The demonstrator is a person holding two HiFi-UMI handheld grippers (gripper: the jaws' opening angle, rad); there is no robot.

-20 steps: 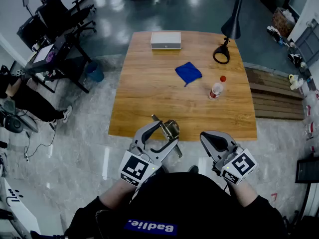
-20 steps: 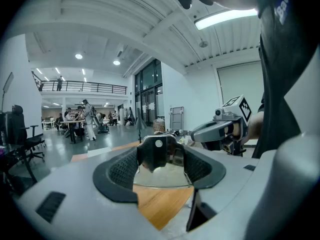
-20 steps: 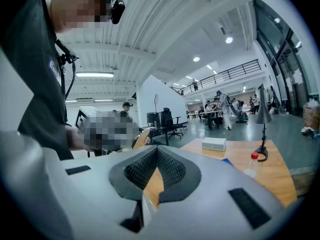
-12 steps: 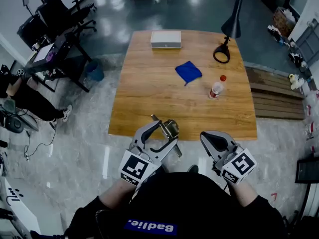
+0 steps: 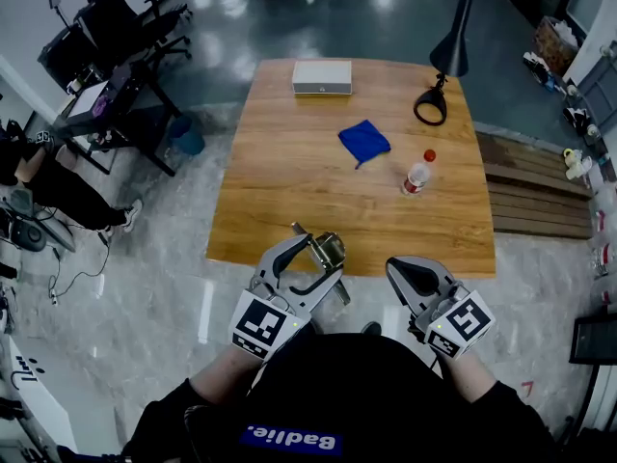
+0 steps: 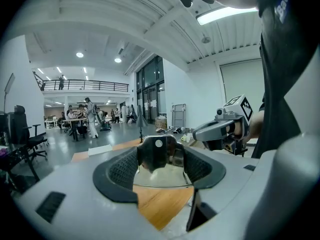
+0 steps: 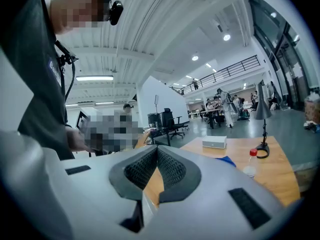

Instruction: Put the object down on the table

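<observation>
A shiny metal object with a thin handle sits between the jaws of my left gripper, held in the air over the near edge of the wooden table. In the left gripper view the metal object spans the gap and both pads press on it, with the jaws standing wide. My right gripper hangs to the right of it, just off the table's near edge. Its pads meet, with nothing between them, as the right gripper view shows at the right gripper.
On the table lie a blue cloth, a plastic bottle with a red cap, a black desk lamp and a white box. A wooden bench stands right of the table. Office chairs and a seated person are at the left.
</observation>
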